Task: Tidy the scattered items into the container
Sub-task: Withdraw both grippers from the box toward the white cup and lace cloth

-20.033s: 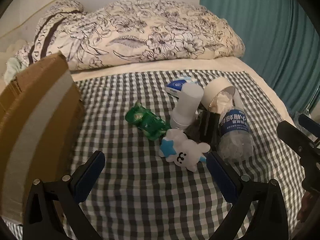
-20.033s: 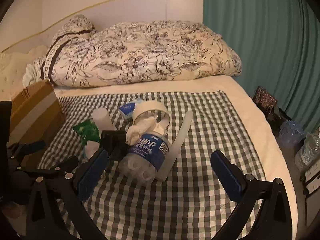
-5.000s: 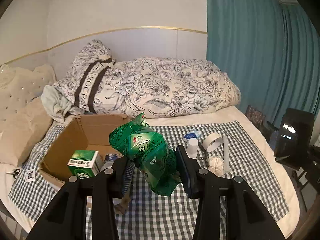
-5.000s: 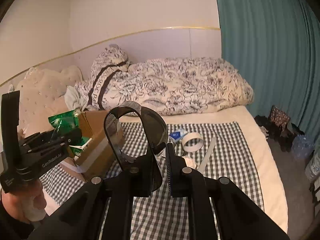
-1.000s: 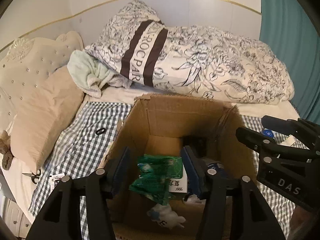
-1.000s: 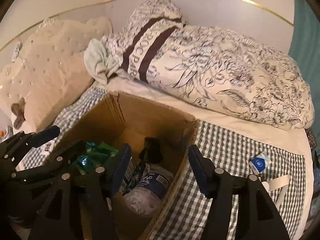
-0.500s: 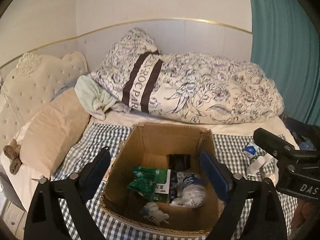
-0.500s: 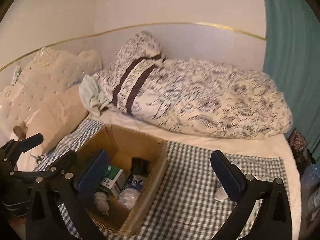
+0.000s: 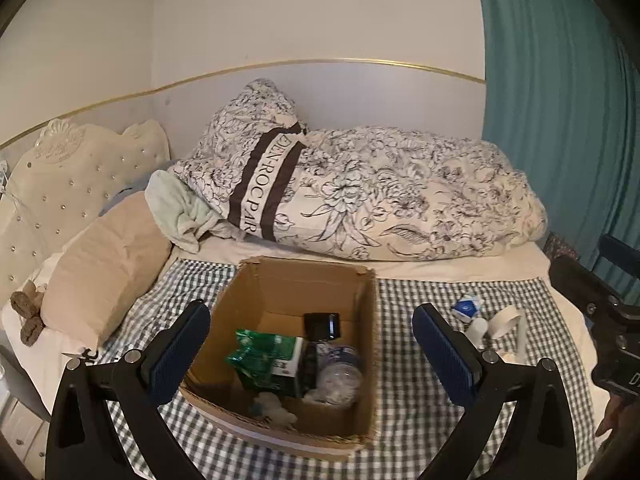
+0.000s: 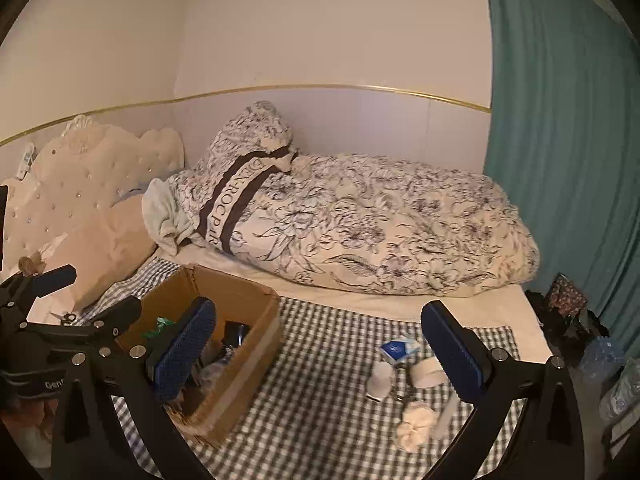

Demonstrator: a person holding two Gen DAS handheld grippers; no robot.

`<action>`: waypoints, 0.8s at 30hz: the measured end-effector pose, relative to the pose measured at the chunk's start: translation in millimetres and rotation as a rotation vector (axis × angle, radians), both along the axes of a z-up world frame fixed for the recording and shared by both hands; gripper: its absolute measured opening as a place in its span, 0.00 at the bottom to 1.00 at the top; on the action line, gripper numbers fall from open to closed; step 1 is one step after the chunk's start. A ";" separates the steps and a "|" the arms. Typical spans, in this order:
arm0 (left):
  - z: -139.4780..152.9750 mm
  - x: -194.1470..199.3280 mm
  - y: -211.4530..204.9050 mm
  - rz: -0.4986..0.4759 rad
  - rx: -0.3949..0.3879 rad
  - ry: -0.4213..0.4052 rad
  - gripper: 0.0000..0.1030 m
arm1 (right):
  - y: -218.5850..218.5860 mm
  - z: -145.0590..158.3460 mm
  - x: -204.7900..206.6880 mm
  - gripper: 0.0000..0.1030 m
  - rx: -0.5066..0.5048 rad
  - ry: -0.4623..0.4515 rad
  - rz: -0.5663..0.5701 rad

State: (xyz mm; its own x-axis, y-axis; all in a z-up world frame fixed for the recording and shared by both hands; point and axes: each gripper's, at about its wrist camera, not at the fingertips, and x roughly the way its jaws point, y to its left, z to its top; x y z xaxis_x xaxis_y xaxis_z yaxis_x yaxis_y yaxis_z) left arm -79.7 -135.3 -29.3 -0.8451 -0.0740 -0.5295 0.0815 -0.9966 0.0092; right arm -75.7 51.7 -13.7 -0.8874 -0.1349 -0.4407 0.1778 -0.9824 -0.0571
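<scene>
Above the cardboard box (image 9: 296, 280) on the checked bed, the left gripper (image 9: 312, 354) hangs with fingers (image 9: 178, 354) spread wide, empty, over a green packet (image 9: 260, 354) and plastic bottle (image 9: 340, 376) inside

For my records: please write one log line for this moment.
left gripper: open, empty | right gripper: open, empty | cardboard box: holds items | checked cloth: items remain

The left wrist view looks down from above the near edge of the bed (image 9: 460, 276), straight over the open cardboard box (image 9: 362, 438). The right wrist view sits further right and higher — the box (image 10: 256, 344) lies left. Both share the box, checked cloth (image 10: 328, 412) and floral duvet (image 9: 400, 200).
</scene>
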 end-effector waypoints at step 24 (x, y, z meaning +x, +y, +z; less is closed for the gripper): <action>-17.7 13.5 99.7 -0.133 -0.032 -0.029 1.00 | 145.9 1.7 67.6 1.00 0.003 0.054 -0.239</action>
